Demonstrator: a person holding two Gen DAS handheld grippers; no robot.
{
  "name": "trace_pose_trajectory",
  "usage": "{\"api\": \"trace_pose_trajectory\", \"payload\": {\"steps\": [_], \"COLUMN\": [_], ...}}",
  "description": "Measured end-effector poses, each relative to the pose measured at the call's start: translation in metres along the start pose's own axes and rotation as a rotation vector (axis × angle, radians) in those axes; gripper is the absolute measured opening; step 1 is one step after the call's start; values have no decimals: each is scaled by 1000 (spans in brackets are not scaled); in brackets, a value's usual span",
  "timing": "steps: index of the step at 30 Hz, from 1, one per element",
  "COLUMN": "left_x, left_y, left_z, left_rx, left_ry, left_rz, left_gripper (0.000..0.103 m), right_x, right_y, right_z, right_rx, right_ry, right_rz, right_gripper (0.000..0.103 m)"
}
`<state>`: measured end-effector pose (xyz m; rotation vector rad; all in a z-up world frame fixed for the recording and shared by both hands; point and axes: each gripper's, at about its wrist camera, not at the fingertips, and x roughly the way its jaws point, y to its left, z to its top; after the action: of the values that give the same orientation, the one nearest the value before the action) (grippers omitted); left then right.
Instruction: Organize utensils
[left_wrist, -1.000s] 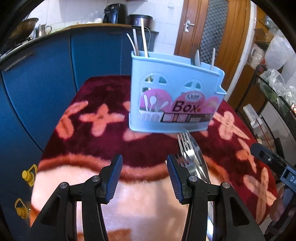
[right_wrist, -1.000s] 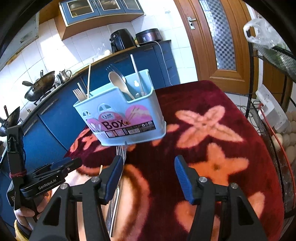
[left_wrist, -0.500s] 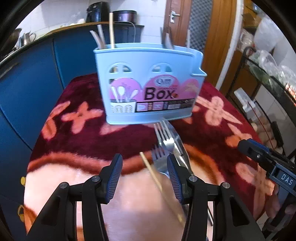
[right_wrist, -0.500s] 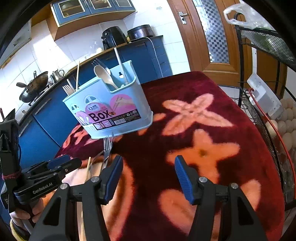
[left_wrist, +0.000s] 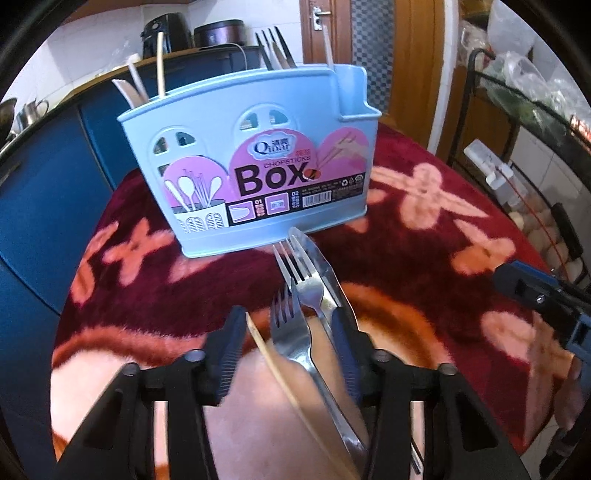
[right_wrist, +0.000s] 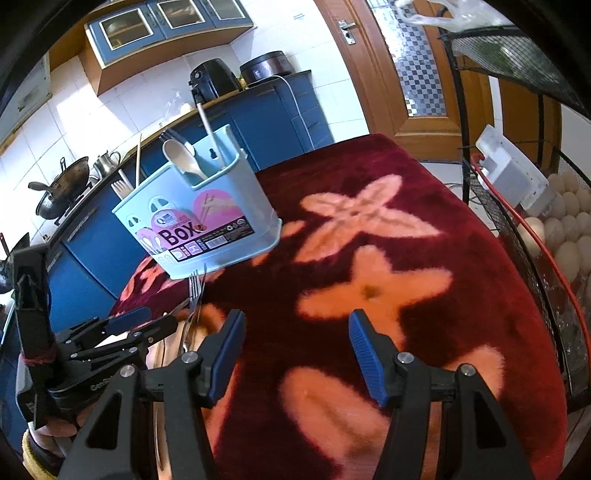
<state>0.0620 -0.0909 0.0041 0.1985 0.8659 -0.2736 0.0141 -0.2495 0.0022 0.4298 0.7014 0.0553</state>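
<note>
A light blue utensil box (left_wrist: 258, 166) stands upright on the red flowered table cover (left_wrist: 406, 266), with spoons, forks and chopsticks sticking out of it. In front of it lie two forks (left_wrist: 288, 328), a knife (left_wrist: 325, 269) and a wooden chopstick (left_wrist: 273, 362). My left gripper (left_wrist: 288, 317) straddles these loose utensils and its jaws are closing. The right pad sits against the knife, while the left pad stands apart from the chopstick. My right gripper (right_wrist: 295, 321) hovers open over bare cover, right of the box (right_wrist: 207, 225), with nothing between its fingers.
A black wire rack (right_wrist: 517, 236) with eggs (right_wrist: 561, 229) and a white device (right_wrist: 509, 173) borders the table on the right. Blue cabinets (right_wrist: 280, 118) with a wok (right_wrist: 59, 184) and appliances stand behind. A wooden door (right_wrist: 406, 62) is at the back right.
My left gripper has moved toward the box and come over the forks, knife and chopstick, and its jaws have narrowed. The right gripper has drifted a little, still open.
</note>
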Motion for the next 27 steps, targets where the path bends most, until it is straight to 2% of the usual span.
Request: {"api": "trace_pose_trajectory", "payload": {"steps": [3, 8, 11, 20, 27], "left_x": [8, 12, 9, -11, -29], "left_y": [0, 6, 16, 42, 67], "left_z": [0, 0, 0, -5, -9], "left_rx": [-9, -44, -96, -216, -277], "left_ry": [27, 30, 22, -35, -89], "left_rz": [0, -4, -36, -129, -143], "left_gripper": [21, 13, 5, 5, 5], "right_x": [0, 2, 4, 7, 11], "right_y": [-5, -7, -6, 8, 24], "right_z": [0, -1, -1, -1, -1], "right_rx": [13, 22, 23, -3, -29], "right_ry": [-1, 6, 12, 28, 50], "right_rz": [4, 8, 12, 16, 23], "right_gripper": [61, 61, 61, 61, 61]}}
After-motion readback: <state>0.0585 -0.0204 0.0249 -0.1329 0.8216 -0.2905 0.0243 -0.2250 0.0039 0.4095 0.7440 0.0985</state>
